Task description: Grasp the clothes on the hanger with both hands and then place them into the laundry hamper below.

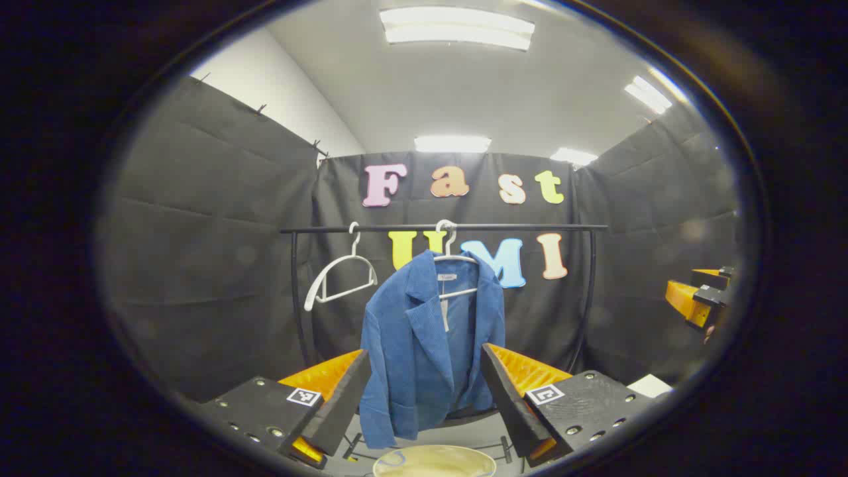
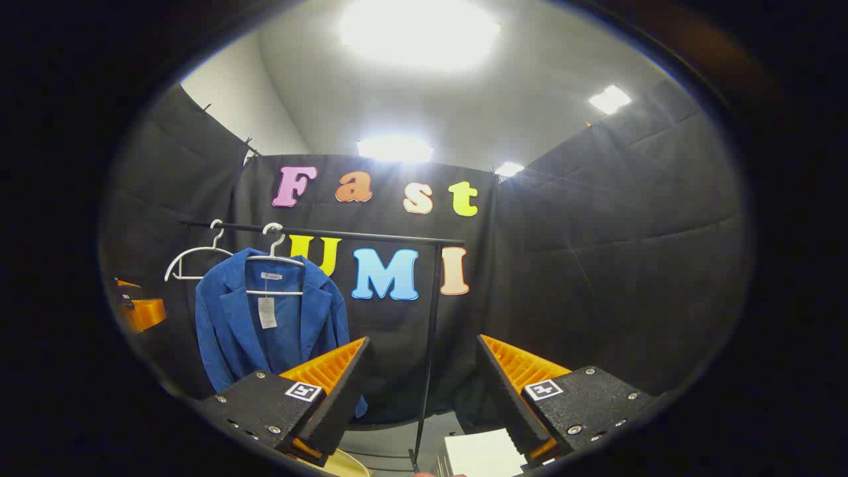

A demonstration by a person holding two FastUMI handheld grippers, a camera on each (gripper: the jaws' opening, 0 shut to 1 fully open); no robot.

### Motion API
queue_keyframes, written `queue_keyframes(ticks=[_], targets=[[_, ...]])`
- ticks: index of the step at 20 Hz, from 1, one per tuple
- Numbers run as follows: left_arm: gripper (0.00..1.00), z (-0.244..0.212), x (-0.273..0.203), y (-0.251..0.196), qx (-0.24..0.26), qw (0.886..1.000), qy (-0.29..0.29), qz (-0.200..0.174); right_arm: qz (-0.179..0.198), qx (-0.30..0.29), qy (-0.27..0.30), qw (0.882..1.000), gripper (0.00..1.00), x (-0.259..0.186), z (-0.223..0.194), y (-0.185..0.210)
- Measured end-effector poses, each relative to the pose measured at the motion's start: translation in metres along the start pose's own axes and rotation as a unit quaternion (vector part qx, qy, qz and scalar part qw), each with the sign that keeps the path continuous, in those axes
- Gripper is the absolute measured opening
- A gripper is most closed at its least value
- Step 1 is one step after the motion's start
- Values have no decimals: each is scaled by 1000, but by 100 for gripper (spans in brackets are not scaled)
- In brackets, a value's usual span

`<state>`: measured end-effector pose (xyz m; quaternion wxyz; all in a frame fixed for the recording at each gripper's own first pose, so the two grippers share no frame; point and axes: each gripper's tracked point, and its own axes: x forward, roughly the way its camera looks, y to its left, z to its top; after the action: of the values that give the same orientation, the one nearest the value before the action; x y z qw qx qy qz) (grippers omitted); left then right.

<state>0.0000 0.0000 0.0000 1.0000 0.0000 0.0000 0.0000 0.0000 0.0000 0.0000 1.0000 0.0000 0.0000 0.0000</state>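
A blue jacket (image 1: 424, 344) hangs on a white hanger (image 1: 454, 262) from a black rail (image 1: 444, 228); it also hangs at the left of the right gripper view (image 2: 268, 324). My left gripper (image 1: 424, 391) is open, some way short of the jacket, whose lower half shows between the fingers. The round pale rim of the hamper (image 1: 434, 462) shows below it. My right gripper (image 2: 421, 391) is open and empty, aimed right of the jacket at the rail's upright post (image 2: 429, 344). The right gripper (image 1: 699, 298) also appears at the far right of the left gripper view.
An empty white hanger (image 1: 339, 275) hangs left of the jacket on the same rail. A white box-like object (image 2: 483, 454) lies on the floor near the rack's right foot. Black cloth walls close the booth on three sides.
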Motion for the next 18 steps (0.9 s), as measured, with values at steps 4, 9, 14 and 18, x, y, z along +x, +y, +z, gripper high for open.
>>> queue_keyframes(ticks=[4,9,14,18], targets=[[96,-7,-8,5,-2,1000,5,3,4,11,10,1000,95,-7,-6,3],[96,-12,-13,12,-12,1000,3,0,11,-2,26,1000,95,-12,-16,8],[96,-29,-21,17,-29,999,19,8,32,-4,31,999,95,-13,-16,23],[96,-37,-33,32,-37,999,28,20,58,4,43,997,95,-11,-17,41]])
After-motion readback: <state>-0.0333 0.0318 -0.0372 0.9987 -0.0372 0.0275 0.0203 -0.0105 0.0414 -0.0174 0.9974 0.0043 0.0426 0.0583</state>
